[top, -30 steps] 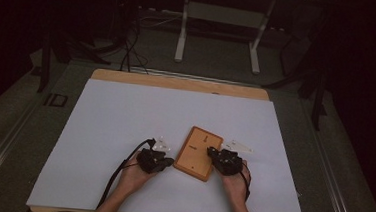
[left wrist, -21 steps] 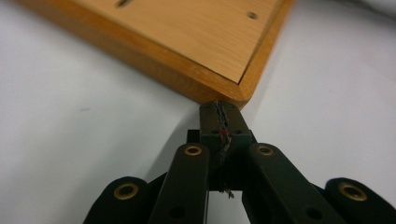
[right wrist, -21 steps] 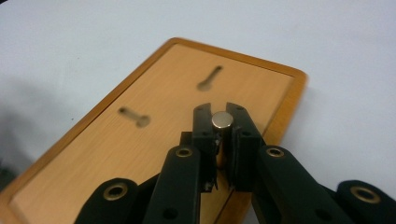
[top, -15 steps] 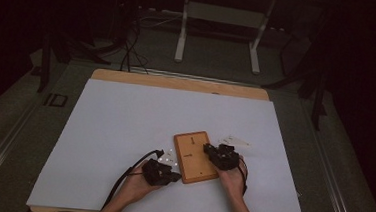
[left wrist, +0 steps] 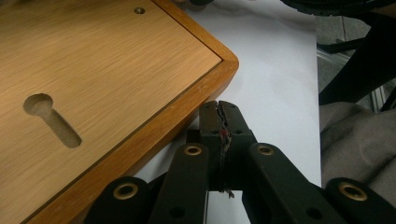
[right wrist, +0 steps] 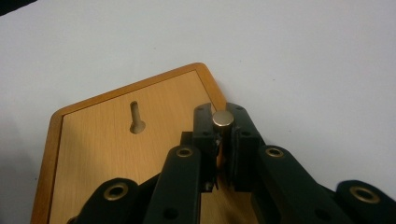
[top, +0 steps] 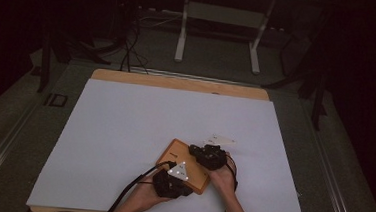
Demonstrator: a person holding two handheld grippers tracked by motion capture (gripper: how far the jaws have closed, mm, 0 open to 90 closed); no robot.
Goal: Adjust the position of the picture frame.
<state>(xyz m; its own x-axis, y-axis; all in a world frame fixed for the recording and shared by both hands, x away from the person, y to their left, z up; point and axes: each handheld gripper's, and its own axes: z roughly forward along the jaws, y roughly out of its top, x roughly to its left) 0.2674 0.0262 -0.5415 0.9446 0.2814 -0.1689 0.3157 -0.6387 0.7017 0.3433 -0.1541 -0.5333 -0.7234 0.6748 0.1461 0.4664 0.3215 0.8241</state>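
High view: your wooden board (top: 184, 165) lies flat on the white sheet (top: 124, 131), near your edge of the table (top: 177, 81). Your left gripper (left wrist: 218, 108) is squeezed tight with nothing in it, and its tips sit just beside the board's corner. Your right gripper (right wrist: 222, 122) is closed on a small brass peg (right wrist: 222, 119), holding it over the board near a corner. A keyhole slot (right wrist: 136, 117) is cut in the board close by.
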